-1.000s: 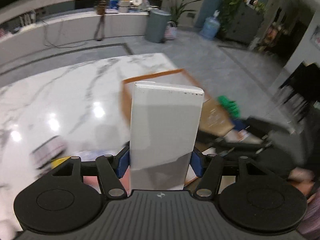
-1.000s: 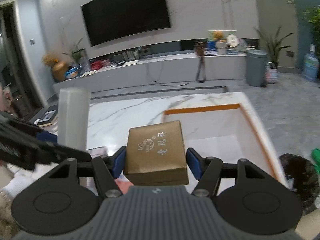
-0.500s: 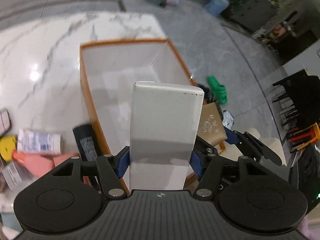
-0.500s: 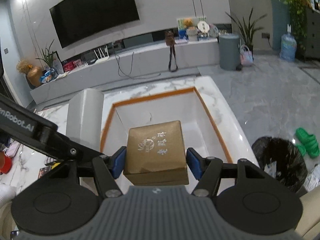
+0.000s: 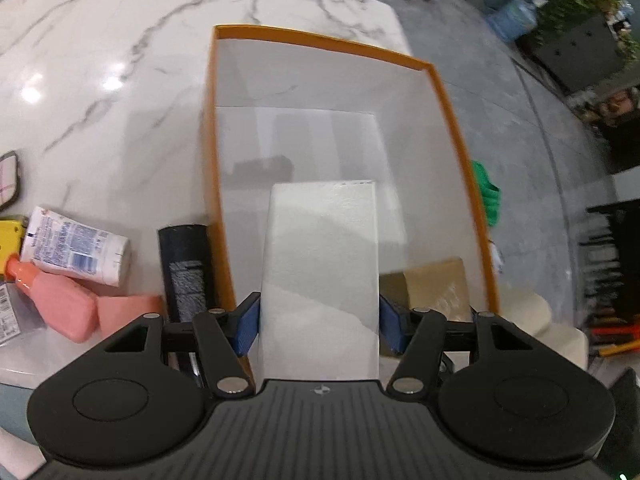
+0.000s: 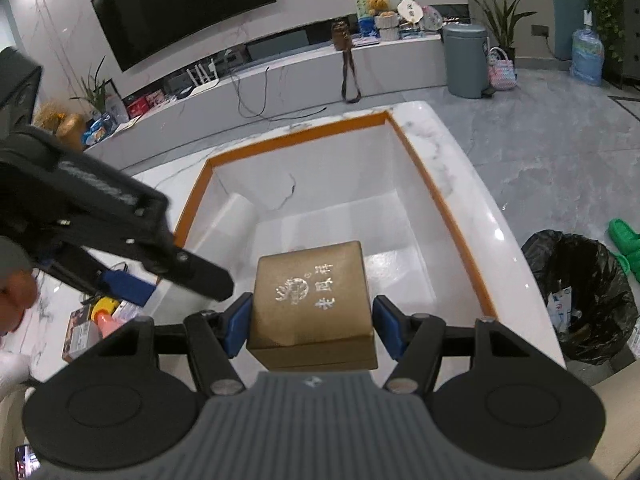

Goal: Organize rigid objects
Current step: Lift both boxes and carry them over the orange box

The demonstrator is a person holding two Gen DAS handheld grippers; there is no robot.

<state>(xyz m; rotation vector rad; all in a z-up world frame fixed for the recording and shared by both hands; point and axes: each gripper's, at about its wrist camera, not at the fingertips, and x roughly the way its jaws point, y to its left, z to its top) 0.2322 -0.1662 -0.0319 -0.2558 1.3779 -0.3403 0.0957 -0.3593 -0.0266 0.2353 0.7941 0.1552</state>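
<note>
Gold card box (image 6: pixel 310 300), stiff and likely light, is clenched by its flat sides in the right gripper (image 6: pixel 310 326) over the tray (image 6: pixel 436 200). The left gripper (image 5: pixel 319 324) grips a smooth white box (image 5: pixel 320 264), likely slippery, above the same tray.

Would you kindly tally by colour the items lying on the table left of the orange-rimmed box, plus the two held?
Pink bottles: 2
White tube: 1
Black bottle: 1
White box in left gripper: 1
Gold box in right gripper: 1
Total: 6
</note>
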